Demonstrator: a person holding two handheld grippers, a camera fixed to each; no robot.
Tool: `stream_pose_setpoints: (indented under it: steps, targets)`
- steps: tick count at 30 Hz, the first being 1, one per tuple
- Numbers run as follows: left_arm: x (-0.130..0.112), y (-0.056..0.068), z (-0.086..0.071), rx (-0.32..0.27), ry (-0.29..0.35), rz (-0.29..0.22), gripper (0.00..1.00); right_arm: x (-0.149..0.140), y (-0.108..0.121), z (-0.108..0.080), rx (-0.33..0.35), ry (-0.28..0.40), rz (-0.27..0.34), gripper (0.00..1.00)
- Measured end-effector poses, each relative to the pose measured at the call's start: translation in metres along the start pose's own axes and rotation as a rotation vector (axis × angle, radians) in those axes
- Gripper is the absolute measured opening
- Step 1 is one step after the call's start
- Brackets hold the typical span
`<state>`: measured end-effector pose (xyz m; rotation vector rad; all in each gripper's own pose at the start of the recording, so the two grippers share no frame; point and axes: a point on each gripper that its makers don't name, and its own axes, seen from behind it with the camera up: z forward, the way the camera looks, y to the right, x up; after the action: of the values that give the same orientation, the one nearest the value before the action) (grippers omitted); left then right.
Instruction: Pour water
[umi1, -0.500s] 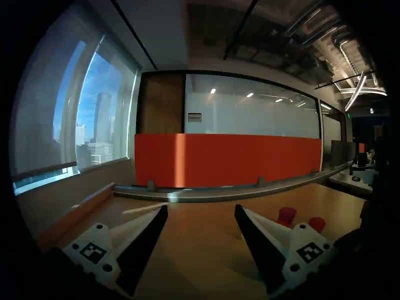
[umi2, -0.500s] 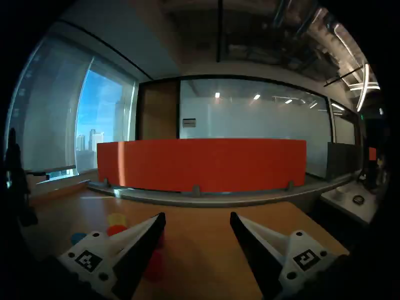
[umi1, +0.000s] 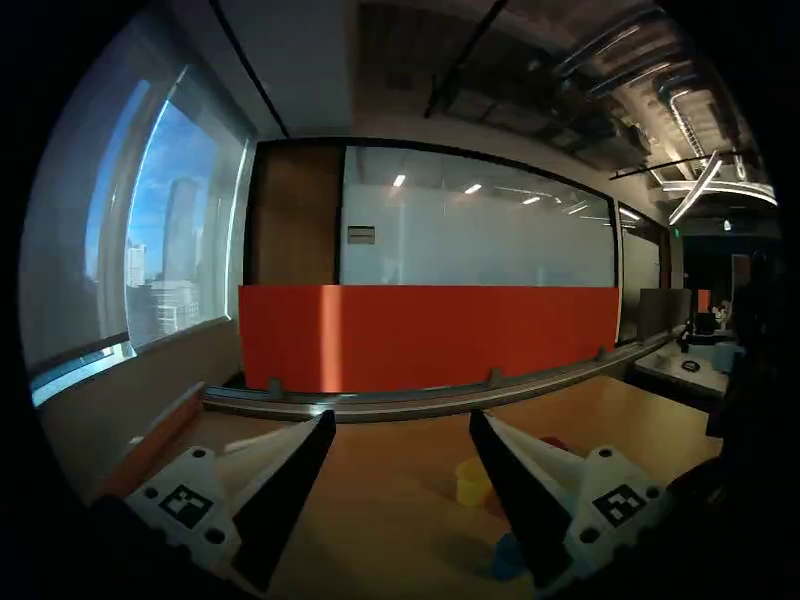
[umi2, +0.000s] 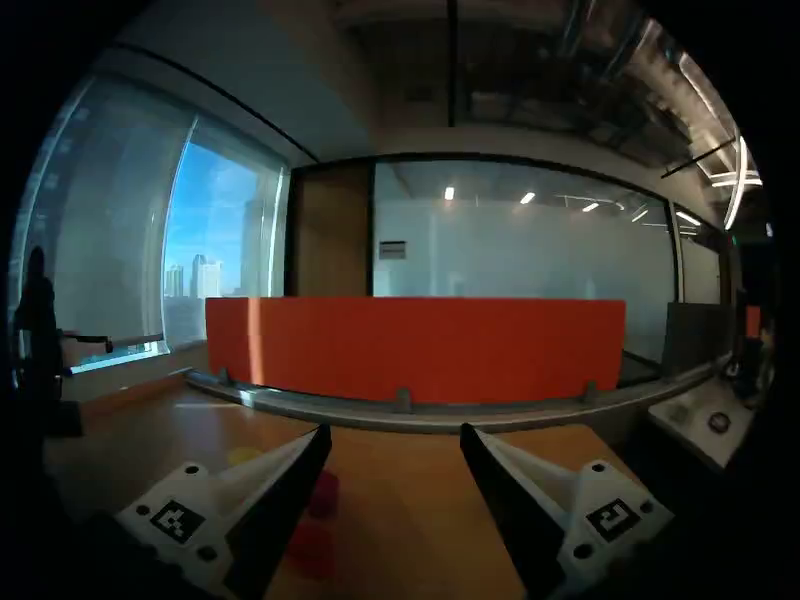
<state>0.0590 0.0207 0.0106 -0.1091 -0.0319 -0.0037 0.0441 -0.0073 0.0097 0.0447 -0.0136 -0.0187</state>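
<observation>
- While your left gripper (umi1: 400, 428) hangs low over the wooden table (umi1: 395, 510), its tongs stand wide apart and grip nothing.
- Its fingers (umi1: 285, 470) are white plastic wedges tapering to points, with matte black inner faces. Each base carries a square black-and-white marker.
- In the left gripper view, a yellow cup (umi1: 471, 481), smooth and round-walled, stands on the table at lower centre-right. It is just beside the black face of the finger on that side, which covers part of it.
- A blue cup (umi1: 507, 556) sits lower in the frame, near the bottom edge, also half hidden by that finger. A small red shape (umi1: 551, 442) peeks over the finger's top edge; you cannot tell what it is.
- Your right gripper (umi2: 395, 440) is likewise spread open over the same glossy wood, holding nothing.
- In the right gripper view, a magenta cup (umi2: 322, 494) lies at lower left-centre, against the inner edge of the frame-left finger. A red cup (umi2: 311, 548) sits below it; both are dim and blurred.
- A flat orange partition (umi1: 430, 335) runs across mid-frame behind a curved metal rail (umi1: 400, 402), with a frosted glass wall (umi1: 470, 225) above it.
- A tall window (umi1: 160, 260) at the left of the frame shows blue sky and towers.
- A dark upright shape (umi2: 35, 340) stands at the far left edge of the right gripper view, too shadowed to identify.
</observation>
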Motion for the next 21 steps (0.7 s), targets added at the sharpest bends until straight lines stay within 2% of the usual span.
stream_pose_setpoints:
  steps: [6,9,15,21]
  targets:
    - [0.010,0.004,0.001,-0.028,0.009,0.007,1.00,0.000,-0.002,0.002,0.016,-0.008,-0.003,1.00]
    - [0.013,0.011,0.000,-0.058,0.011,0.000,1.00,0.001,-0.009,0.003,0.052,-0.010,-0.007,1.00]
    - [0.018,0.023,-0.002,-0.145,0.024,-0.057,1.00,0.007,-0.032,0.004,0.171,-0.017,0.000,1.00]
    - [0.018,0.040,-0.007,-0.248,0.015,-0.055,1.00,0.018,-0.062,-0.001,0.321,-0.018,0.002,1.00]
